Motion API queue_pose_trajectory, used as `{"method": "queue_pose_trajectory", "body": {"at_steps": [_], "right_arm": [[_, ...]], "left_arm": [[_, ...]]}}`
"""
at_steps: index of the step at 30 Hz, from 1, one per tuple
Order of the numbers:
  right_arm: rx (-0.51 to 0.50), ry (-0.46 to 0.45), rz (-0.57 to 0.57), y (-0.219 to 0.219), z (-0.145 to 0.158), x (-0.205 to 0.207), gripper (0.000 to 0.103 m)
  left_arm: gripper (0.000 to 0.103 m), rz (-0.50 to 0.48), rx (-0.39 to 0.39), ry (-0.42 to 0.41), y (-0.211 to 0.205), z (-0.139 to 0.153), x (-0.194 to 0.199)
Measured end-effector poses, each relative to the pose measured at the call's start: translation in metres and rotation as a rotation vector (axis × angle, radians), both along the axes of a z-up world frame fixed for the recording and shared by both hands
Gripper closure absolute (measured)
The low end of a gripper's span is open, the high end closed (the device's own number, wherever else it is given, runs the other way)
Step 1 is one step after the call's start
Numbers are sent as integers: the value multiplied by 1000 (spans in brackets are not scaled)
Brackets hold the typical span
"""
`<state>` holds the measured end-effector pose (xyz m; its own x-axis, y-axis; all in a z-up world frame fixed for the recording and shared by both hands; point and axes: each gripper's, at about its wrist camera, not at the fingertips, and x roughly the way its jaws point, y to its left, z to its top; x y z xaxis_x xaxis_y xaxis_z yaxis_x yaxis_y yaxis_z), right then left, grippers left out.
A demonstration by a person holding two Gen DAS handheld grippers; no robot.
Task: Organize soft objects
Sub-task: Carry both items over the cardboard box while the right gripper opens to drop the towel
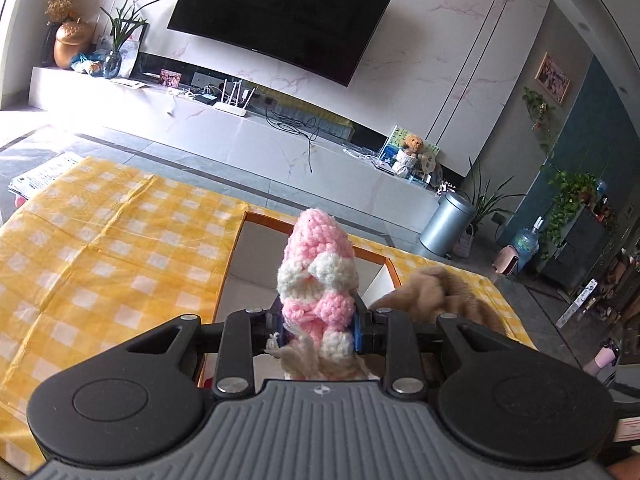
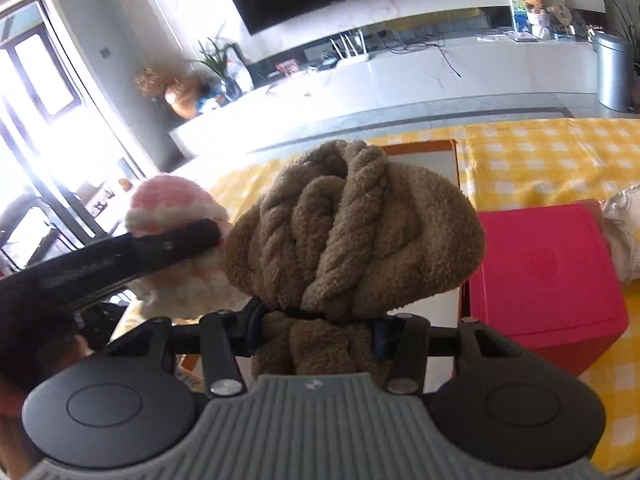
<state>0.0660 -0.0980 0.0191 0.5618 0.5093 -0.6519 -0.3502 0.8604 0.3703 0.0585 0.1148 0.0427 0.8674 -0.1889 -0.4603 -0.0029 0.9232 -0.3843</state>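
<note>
My left gripper (image 1: 319,330) is shut on a pink and white crocheted toy (image 1: 318,270), held upright above an open orange-rimmed box (image 1: 240,240) on the yellow checked tablecloth (image 1: 100,264). My right gripper (image 2: 320,330) is shut on a brown fuzzy braided plush (image 2: 356,232), held above the same box (image 2: 432,148). The brown plush also shows in the left wrist view (image 1: 436,292), right of the toy. The pink toy (image 2: 172,200) and the left gripper's finger (image 2: 152,246) show left of the plush in the right wrist view.
A pink box (image 2: 544,272) stands on the cloth to the right of the orange box, with a white soft item (image 2: 624,232) beyond it. Papers (image 1: 48,176) lie at the table's far left. A TV cabinet (image 1: 240,136) and a metal bin (image 1: 448,224) stand beyond the table.
</note>
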Motion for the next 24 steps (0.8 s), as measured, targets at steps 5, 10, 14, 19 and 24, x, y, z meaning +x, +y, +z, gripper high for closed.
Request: {"method": "queue_pose_trajectory", "body": {"at_steps": [5, 10, 14, 19, 24], "right_arm": [[-162, 132, -51, 24, -42, 38, 54], [-260, 156, -12, 45, -56, 57, 53], [-332, 224, 18, 58, -71, 71, 50], [-240, 271, 75, 55, -77, 73, 26], [-234, 137, 99, 54, -60, 58, 15]], "left_arm": [[71, 60, 65, -23, 4, 2, -3], [71, 55, 40, -19, 7, 2, -3], [71, 50, 34, -2, 15, -4, 0], [71, 41, 15, 5, 20, -5, 1], [71, 31, 25, 14, 18, -5, 2]]}}
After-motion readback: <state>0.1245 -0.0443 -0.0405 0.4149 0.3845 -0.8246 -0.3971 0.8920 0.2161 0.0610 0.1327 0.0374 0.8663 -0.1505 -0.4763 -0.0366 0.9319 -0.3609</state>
